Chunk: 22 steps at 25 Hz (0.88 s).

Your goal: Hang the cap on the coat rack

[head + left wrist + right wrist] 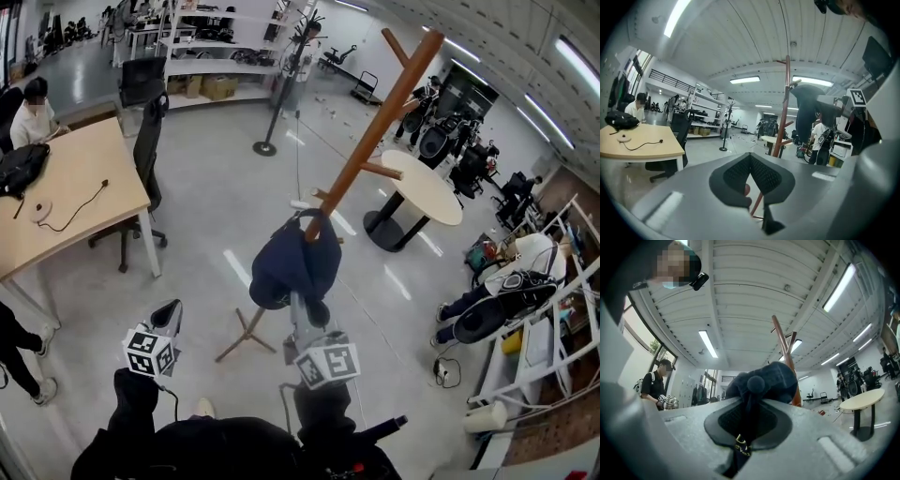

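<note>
A navy cap (pixel 292 262) hangs against the lower part of the tilted wooden coat rack (pixel 375 131), close to a short peg. My right gripper (pixel 302 307) is just below it, shut on the cap's back strap. In the right gripper view the cap (pixel 764 378) bulges above the jaws, the strap and its buckle (pixel 740 444) run between the pads, and the rack pole (pixel 787 350) rises behind. My left gripper (pixel 169 314) is off to the left, apart from the cap. Its pads (pixel 736 176) meet with nothing between them. From the left gripper view the cap (pixel 806 110) shows beside the pole (pixel 784 108).
A wooden desk (pixel 66 187) with a cable and a black bag stands at the left, an office chair (pixel 145 141) beside it. A round white table (pixel 427 187) is behind the rack. A black stand (pixel 272 103), shelves (pixel 216 61) and a seated person (pixel 506 281) are further off.
</note>
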Each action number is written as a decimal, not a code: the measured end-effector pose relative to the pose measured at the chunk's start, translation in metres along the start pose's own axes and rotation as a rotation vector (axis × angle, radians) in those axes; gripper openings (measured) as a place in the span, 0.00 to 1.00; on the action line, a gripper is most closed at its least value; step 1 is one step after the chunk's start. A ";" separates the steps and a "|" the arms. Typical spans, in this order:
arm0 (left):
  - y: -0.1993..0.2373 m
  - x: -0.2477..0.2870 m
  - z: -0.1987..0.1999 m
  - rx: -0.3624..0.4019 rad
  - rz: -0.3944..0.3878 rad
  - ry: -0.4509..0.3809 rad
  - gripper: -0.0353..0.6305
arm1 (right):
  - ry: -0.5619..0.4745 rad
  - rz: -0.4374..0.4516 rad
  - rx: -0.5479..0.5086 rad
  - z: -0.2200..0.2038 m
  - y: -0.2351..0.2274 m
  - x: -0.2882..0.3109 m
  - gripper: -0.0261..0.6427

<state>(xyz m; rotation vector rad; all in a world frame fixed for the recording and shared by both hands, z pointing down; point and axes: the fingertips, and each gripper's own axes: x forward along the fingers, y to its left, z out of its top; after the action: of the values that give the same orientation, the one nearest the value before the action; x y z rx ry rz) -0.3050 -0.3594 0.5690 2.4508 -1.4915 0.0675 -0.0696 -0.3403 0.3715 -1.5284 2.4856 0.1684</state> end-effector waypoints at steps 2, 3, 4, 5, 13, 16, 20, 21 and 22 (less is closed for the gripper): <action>0.004 0.005 0.001 0.009 -0.018 0.006 0.06 | -0.019 -0.015 -0.011 0.007 0.000 0.003 0.06; 0.006 0.007 0.002 0.011 -0.026 0.008 0.06 | -0.029 -0.025 -0.016 0.011 0.000 0.005 0.06; 0.009 0.009 0.003 0.013 -0.032 0.010 0.06 | -0.037 -0.034 -0.021 0.014 0.000 0.006 0.06; 0.013 0.011 0.004 0.013 -0.037 0.011 0.06 | -0.043 -0.043 -0.027 0.016 0.000 0.008 0.06; 0.023 0.030 0.010 0.013 -0.080 0.005 0.06 | -0.065 -0.078 -0.074 0.028 0.001 0.025 0.06; 0.024 0.035 0.009 0.009 -0.088 0.004 0.06 | -0.072 -0.091 -0.079 0.031 -0.002 0.032 0.06; 0.030 0.038 0.010 -0.005 -0.085 -0.004 0.06 | -0.076 -0.106 -0.081 0.032 -0.007 0.041 0.06; 0.033 0.038 0.011 -0.007 -0.084 -0.005 0.06 | -0.076 -0.111 -0.082 0.032 -0.008 0.043 0.06; 0.035 0.038 0.011 -0.008 -0.082 -0.006 0.06 | -0.074 -0.116 -0.081 0.031 -0.009 0.045 0.06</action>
<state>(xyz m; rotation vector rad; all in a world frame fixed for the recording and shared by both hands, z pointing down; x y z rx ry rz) -0.3191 -0.4098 0.5724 2.5050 -1.3889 0.0380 -0.0772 -0.3765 0.3306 -1.6620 2.3519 0.3044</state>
